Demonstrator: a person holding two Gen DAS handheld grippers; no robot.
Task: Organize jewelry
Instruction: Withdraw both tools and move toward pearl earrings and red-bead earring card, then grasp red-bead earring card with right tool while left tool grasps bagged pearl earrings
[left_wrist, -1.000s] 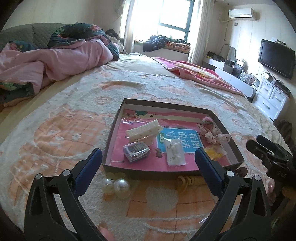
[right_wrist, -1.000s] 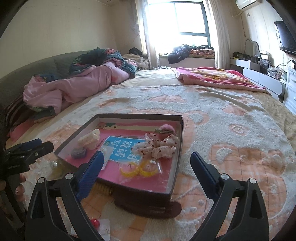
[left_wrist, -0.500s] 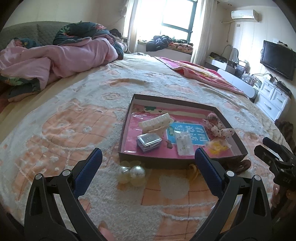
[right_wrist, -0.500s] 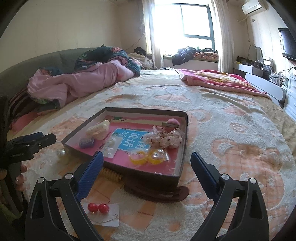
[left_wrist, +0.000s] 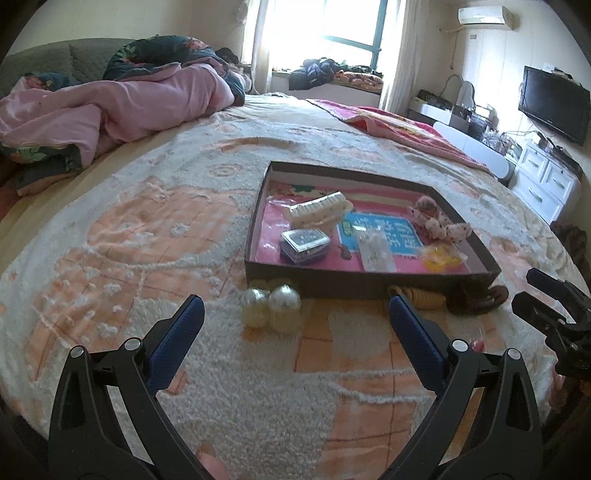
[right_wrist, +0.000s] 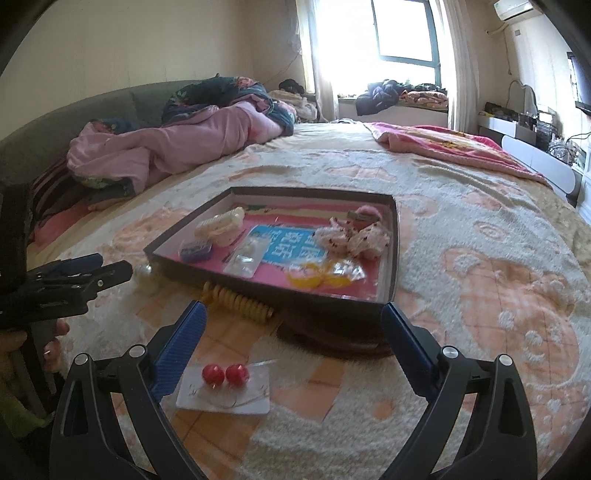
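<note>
Before the tray (left_wrist: 369, 286), left gripper (left_wrist: 295, 314) gapes over pearls (left_wrist: 273, 306); right gripper (right_wrist: 291, 314) gapes empty.

Left claw (left_wrist: 295, 325) hovers with its blue-padded fingers (left_wrist: 175, 341) spread wide, holding nothing; right claw (right_wrist: 291, 334) likewise gapes empty; a hand (right_wrist: 14, 354) grips the left claw's handle.

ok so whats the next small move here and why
Probably lower the right gripper onto the card with two red earrings and close on it. Both it and the left gripper are open and empty. The card lies on the bedspread just below the right gripper's fingers, outside the box where most pieces already sit. The pearl balls suit the left gripper afterwards.
</note>
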